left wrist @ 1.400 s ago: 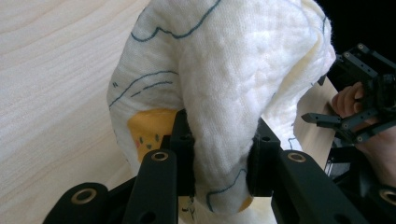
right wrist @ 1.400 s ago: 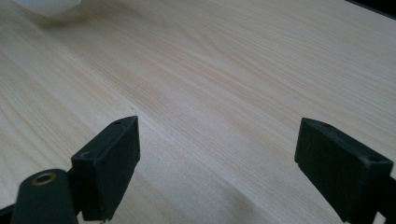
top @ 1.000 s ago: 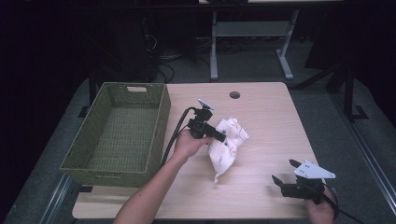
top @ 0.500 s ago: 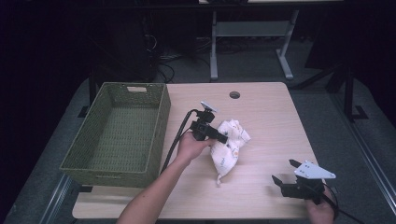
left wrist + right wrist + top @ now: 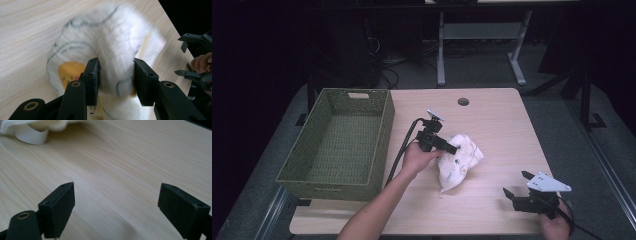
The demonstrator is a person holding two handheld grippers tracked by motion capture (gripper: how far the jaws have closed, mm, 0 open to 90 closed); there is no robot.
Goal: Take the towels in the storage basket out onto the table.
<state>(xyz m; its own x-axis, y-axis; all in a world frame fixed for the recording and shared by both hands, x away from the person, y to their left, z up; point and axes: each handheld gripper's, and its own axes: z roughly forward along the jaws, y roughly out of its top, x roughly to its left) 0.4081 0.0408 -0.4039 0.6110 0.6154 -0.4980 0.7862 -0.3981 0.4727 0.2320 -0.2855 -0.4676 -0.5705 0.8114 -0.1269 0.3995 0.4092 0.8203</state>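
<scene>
A white cloth (image 5: 460,161) with grey lines and a yellow print lies crumpled at the middle of the table. My left gripper (image 5: 452,148) sits at the cloth's upper left edge. In the left gripper view a fold of the cloth (image 5: 110,45), blurred, stands between the jaws of my left gripper (image 5: 116,75). The jaws have just been opening and the pads no longer pinch the fold. My right gripper (image 5: 515,183) rests open near the table's front right edge, apart from the cloth. In the right gripper view bare wood lies between the jaws of my right gripper (image 5: 116,202), and the cloth's edge (image 5: 32,130) is at the far top left.
A green woven basket (image 5: 384,135) with nothing in it stands along the table's left side, close to my left forearm. A round cable hole (image 5: 463,101) is in the table's far middle. The right gripper (image 5: 183,58) shows farther off in the left gripper view.
The cloth's bunched top has sagged a little and spread under the left gripper. Both hands have stayed in place.
</scene>
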